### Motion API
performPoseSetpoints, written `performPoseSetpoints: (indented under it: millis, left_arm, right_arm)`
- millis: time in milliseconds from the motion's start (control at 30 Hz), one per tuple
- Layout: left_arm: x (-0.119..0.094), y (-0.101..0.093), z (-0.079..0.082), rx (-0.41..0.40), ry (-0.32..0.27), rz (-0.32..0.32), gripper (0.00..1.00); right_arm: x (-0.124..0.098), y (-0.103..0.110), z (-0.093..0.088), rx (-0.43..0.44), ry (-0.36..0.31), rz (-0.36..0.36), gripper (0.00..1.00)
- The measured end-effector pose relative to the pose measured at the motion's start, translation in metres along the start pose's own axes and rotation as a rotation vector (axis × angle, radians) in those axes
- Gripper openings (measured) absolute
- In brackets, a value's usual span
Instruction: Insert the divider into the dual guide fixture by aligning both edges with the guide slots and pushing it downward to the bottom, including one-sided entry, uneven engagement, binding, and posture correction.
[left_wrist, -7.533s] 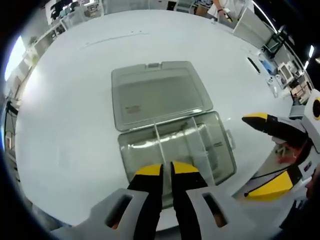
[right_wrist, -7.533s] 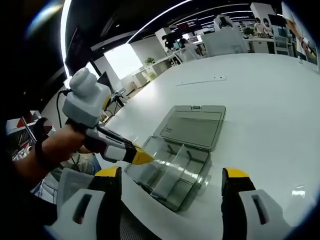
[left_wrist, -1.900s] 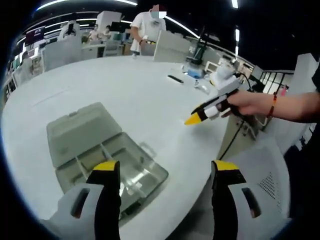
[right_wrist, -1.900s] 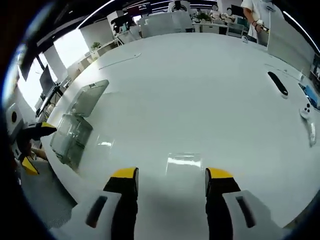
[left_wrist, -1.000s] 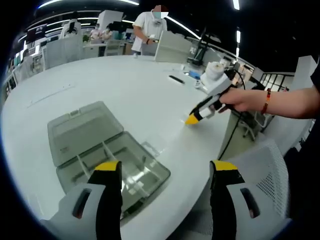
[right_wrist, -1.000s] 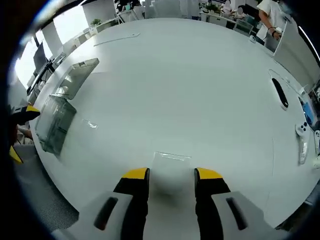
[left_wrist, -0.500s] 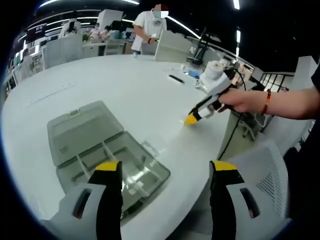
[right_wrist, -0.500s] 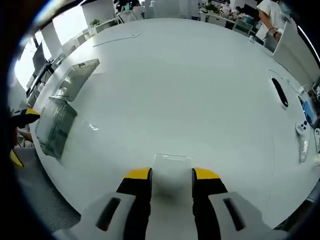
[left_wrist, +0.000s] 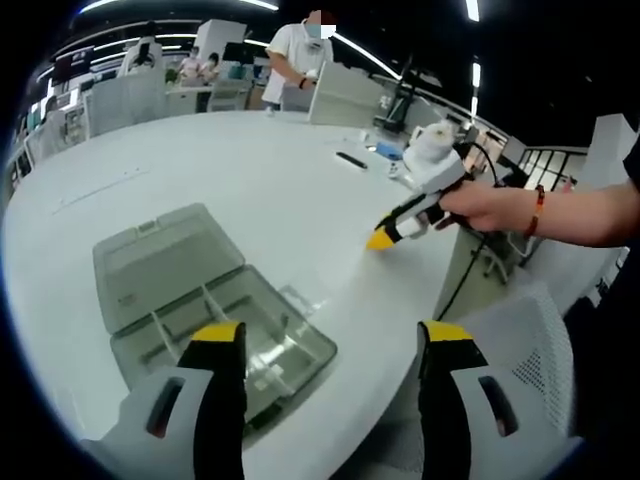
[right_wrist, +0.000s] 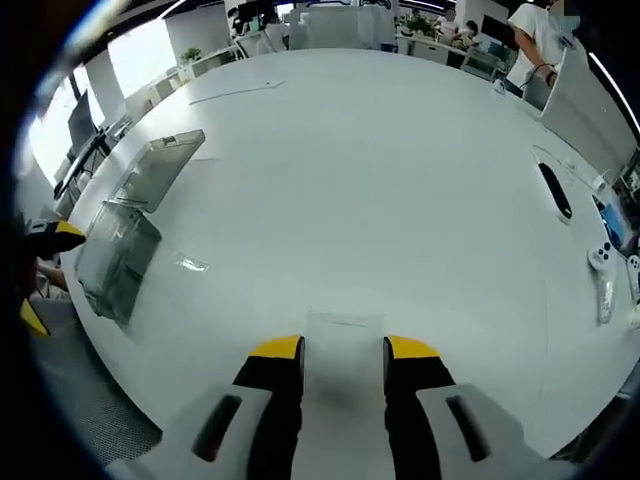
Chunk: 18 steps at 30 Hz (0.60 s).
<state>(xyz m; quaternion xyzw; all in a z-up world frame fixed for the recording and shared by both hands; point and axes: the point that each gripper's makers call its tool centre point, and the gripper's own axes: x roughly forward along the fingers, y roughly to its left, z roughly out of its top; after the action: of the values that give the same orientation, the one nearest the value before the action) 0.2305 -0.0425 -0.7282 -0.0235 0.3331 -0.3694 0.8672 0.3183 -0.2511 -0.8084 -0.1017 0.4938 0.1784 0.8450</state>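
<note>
The clear plastic box (left_wrist: 235, 335) lies open on the white table (left_wrist: 250, 180), its lid (left_wrist: 160, 260) folded back and its inner partitions visible. My left gripper (left_wrist: 330, 345) hovers open above the table's edge, just right of the box, holding nothing. Further right, a person's hand (left_wrist: 480, 205) holds my right gripper (left_wrist: 385, 238) low over the table. In the right gripper view, the jaws of my right gripper (right_wrist: 343, 352) stand narrow against the sides of the clear flat divider (right_wrist: 343, 325). The box (right_wrist: 115, 255) and my left gripper (right_wrist: 45, 270) are far left.
A black remote-like object (right_wrist: 553, 190) and a white controller (right_wrist: 603, 270) lie near the table's right edge. A person (left_wrist: 300, 50) stands beyond the far side. A white mesh chair (left_wrist: 520, 345) stands by the near edge. The table's wide middle (right_wrist: 350, 170) is bare.
Over the last two seconds my right gripper's jaws narrowed onto the divider and its view tilted up slightly. My left gripper, shut over the box 7.5 s ago, is open and back from it.
</note>
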Motion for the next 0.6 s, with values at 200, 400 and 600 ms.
performPoseSetpoints:
  millis: [200, 400, 600]
  left_arm:
    - [0.002, -0.002, 0.001, -0.017, -0.001, -0.016, 0.67]
    - [0.002, -0.002, 0.003, -0.017, -0.01, -0.021, 0.66]
    - [0.001, 0.0, 0.002, -0.033, -0.015, -0.014, 0.65]
  right_arm:
    - [-0.004, 0.007, 0.008, 0.02, -0.036, 0.023, 0.27]
    - [-0.008, 0.027, 0.017, -0.005, -0.076, 0.062, 0.27]
    - [-0.01, 0.044, 0.024, -0.017, -0.098, 0.094, 0.27]
